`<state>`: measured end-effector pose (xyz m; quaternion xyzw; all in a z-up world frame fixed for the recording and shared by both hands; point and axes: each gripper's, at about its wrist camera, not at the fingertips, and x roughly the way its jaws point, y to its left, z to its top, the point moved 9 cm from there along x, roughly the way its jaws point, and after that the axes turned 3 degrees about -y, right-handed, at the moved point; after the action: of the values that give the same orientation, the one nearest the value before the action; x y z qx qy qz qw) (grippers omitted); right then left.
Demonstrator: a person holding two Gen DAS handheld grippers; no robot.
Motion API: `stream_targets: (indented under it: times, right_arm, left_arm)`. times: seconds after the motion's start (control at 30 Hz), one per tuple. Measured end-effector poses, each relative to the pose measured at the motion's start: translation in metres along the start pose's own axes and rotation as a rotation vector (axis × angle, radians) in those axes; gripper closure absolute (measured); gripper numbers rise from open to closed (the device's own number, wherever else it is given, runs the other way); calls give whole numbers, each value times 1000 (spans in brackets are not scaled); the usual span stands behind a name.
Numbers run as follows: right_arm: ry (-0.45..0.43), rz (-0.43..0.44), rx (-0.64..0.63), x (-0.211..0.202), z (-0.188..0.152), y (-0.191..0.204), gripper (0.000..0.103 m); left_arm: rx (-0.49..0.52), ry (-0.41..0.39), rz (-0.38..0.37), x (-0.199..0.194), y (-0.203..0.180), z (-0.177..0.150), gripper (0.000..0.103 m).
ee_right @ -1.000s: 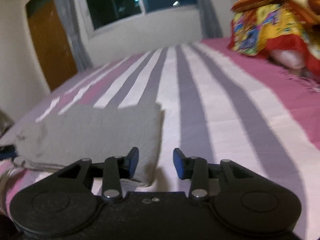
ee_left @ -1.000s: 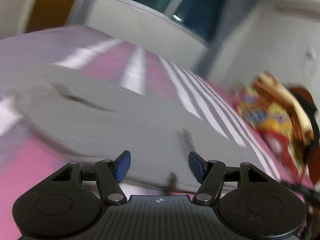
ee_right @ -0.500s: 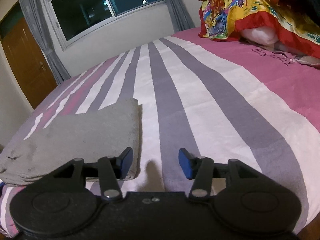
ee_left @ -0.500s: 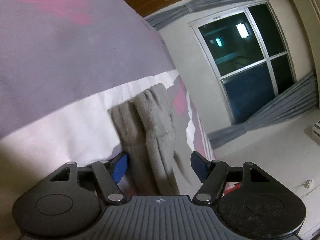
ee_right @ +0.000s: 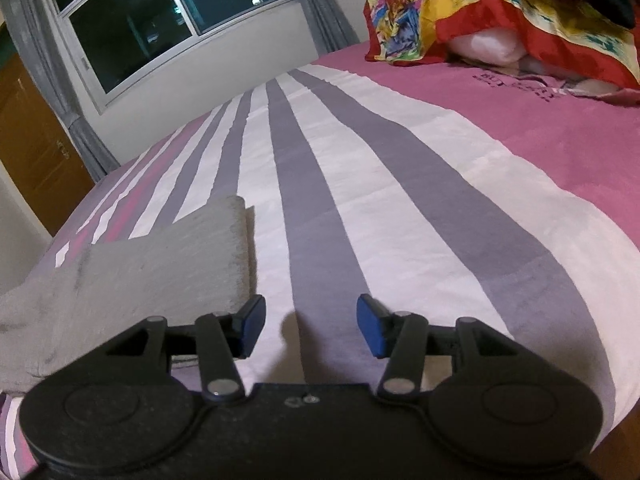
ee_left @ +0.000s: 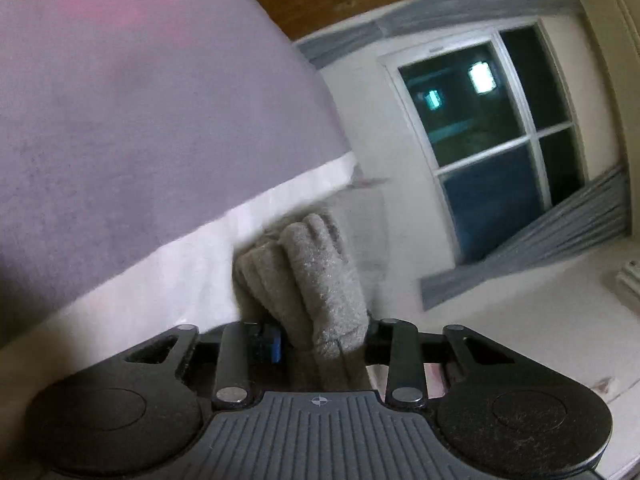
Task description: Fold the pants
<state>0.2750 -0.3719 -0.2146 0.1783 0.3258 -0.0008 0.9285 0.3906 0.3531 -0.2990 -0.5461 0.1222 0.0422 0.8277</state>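
In the left wrist view, the left hand-held gripper (ee_left: 320, 344) sits at the bottom centre of the frame with its jaws just drawn in, clamped narrowly on a thick bunched edge of the grey pants (ee_left: 316, 280); the cloth rises from between the blue pads as two rounded, ribbed folds toward the middle of the frame. The fabric looks soft and fuzzy, like fleece or towelling, a plain mid-grey with no visible pattern. Behind it, filling the left and upper left, is the bed (ee_left: 120, 140), here a band of lilac above a band of white; this view is tilted, so a dark window (ee_left: 492, 140) with grey curtains leans across the upper right. In the right wrist view, the right hand-held gripper (ee_right: 311, 328) sits at the bottom centre with its jaws standing apart and only bedcover between them. The pants (ee_right: 160, 264) lie flat and folded at the lower left of that frame, a neat thick edge running along their right side, its near corner just beside the left blue pad. The bedcover is smooth, striped white, grey-lilac and pink, the stripes narrowing toward the window. A bright red and yellow patterned blanket (ee_right: 460, 4) is heaped at the upper right.
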Motion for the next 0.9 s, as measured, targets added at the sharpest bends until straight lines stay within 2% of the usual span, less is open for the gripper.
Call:
stream_targets:
  times: [0.07, 0.17, 0.23, 0.33, 0.37, 0.4, 0.47, 0.53, 0.6, 0.8, 0.9]
  right_arm:
    - [4, -10, -6, 2, 0, 0, 53]
    - [-13, -23, -68, 1, 6, 3, 53]
    - [-43, -94, -109, 1, 16, -6, 51]
    - [-40, -215, -147, 9, 29, -32, 50]
    - [-40, -250, -173, 12, 32, -39, 45]
    - [-29, -284, -197, 16, 32, -47, 32]
    - [19, -288, -246, 27, 25, -52, 20]
    - [31, -290, -324, 32, 18, -47, 10]
    - [6, -314, -326, 32, 12, -47, 2]
    - [0, -300, -301, 33, 13, -48, 1]
    - [1, -280, -295, 31, 15, -48, 0]
  left_arm:
    - [58, 18, 48, 6, -8, 0, 69]
    - [82, 49, 80, 11, -14, 2, 69]
    - [128, 61, 97, 12, -24, 6, 69]
    - [196, 51, 90, 2, -39, 10, 69]
    - [220, 43, 80, -8, -48, 12, 69]
    - [242, 39, 64, -8, -62, 10, 69]
    - [290, 32, 42, -19, -86, 8, 69]
    - [351, 32, 9, -25, -116, -2, 69]
    - [402, 42, -31, -31, -146, -15, 69]
    - [590, 133, -147, -20, -246, -88, 69]
    - [674, 168, -175, -9, -285, -126, 69]
